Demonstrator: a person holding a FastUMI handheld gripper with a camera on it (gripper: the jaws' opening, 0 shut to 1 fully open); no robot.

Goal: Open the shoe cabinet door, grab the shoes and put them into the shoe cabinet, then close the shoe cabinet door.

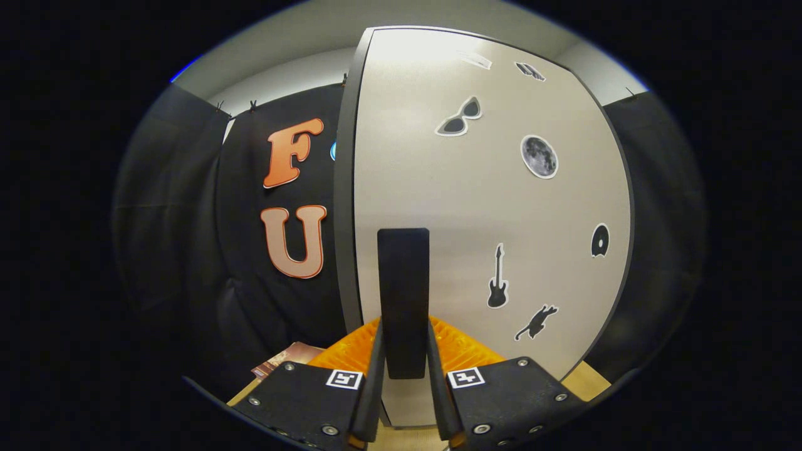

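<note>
Shoe cabinet door (489,207) stands just ahead of the gripper (404,369), its dark vertical handle (403,294) between the fingers, which look closed on it. Door is likely stiff, hinged and light; the handle is the grip point. Stickers (539,156) beyond; some reddish thing (285,362) beside the fingers, unclear; nothing blocks.

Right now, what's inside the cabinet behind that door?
Can't see inside: the shoe cabinet door covers it. The gripper fingers sit on either side of the door's black handle, seemingly pressing it.
</note>
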